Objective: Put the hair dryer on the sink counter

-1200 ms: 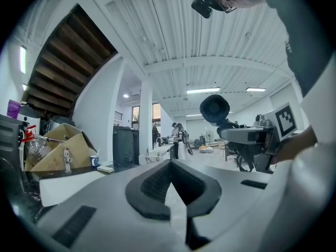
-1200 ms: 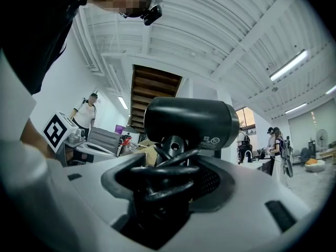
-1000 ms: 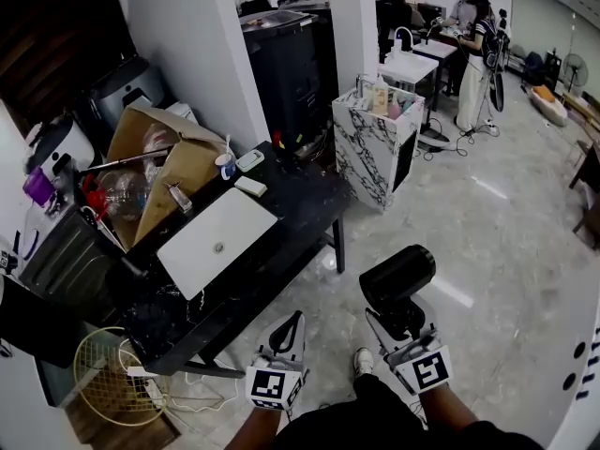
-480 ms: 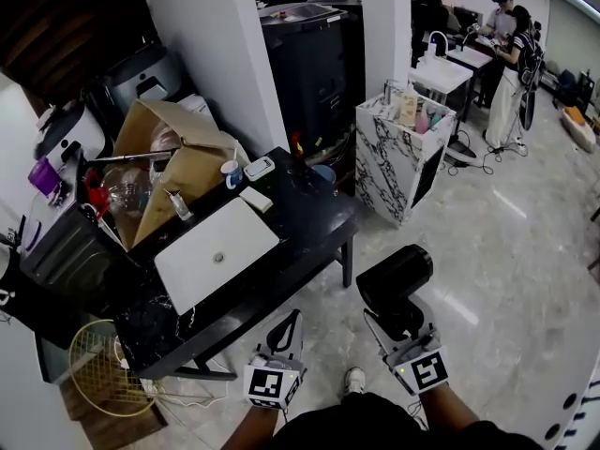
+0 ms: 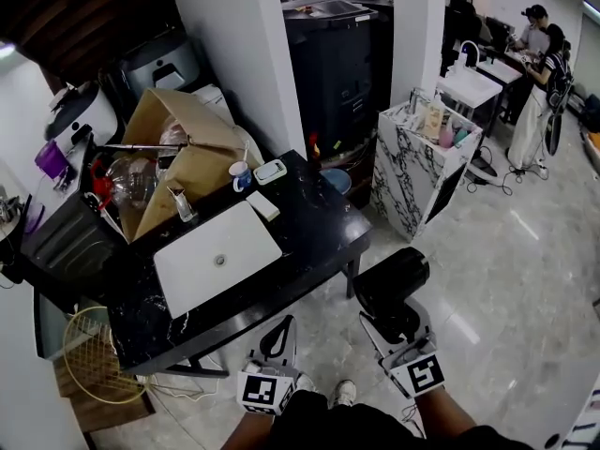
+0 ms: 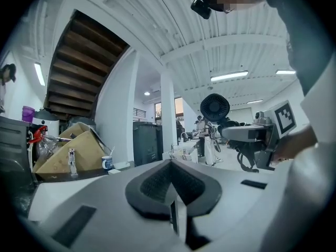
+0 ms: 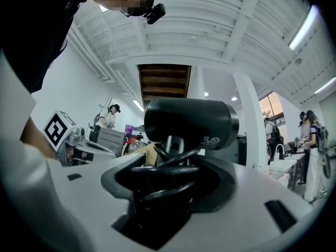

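My right gripper [image 5: 396, 328] is clamped on the black hair dryer with a fat round barrel [image 5: 392, 282]. Its jaws grip the handle, where the black cord is looped in coils, and the barrel lies crosswise above them. My left gripper [image 5: 284, 329] is empty, with its jaws closed together. It sits just beside the right one, and both point roughly level towards the bench.

The hair dryer is not on the bench. I am holding it in the air over the pale glossy floor [image 5: 487, 279], near the closest corner of the black marble-topped bench [image 5: 309, 223].

A white rectangular sink basin [image 5: 202, 270] is set into the benchtop, with a chrome tap [image 5: 181, 204] at its far edge. A small white bar [image 5: 263, 204] lies just beyond the basin, and a white cup with a blue band [image 5: 240, 174] stands farther back. An open brown cardboard box [image 5: 178, 172] leans behind the tap.

Farther off, a white cabinet with dark marble veining [image 5: 417, 172] stands on the floor to the right of the bench. A person [image 5: 544, 92] stands at another sink well beyond it.
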`<state>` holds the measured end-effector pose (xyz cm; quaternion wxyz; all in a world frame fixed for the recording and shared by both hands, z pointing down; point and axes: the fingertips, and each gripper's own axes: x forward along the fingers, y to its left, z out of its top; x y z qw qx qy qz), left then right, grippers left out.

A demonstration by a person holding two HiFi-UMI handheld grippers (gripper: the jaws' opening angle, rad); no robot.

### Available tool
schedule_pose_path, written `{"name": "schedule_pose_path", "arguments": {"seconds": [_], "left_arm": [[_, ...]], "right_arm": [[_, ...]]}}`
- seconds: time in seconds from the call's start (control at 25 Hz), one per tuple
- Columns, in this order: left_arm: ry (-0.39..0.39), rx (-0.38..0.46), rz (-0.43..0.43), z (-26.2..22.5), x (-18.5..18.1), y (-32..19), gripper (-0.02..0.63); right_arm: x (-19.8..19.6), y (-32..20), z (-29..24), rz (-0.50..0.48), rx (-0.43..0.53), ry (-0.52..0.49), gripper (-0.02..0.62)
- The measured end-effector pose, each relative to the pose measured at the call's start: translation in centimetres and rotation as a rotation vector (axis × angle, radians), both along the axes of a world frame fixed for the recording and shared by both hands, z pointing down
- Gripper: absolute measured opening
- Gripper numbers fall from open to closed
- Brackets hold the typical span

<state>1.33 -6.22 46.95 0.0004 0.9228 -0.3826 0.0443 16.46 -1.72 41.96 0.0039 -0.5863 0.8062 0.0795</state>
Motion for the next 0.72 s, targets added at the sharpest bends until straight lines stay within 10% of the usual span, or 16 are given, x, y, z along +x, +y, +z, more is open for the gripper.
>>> {"name": "schedule_pose_path", "arguments": {"seconds": [0.72], "left_arm": [[0.021,-0.016,-0.111,0.7,-2.5,-14.5,-0.006]], "right_arm": [[-2.2,-16.3,0.6,-0.101,-0.008,0.005,0.256]]}}
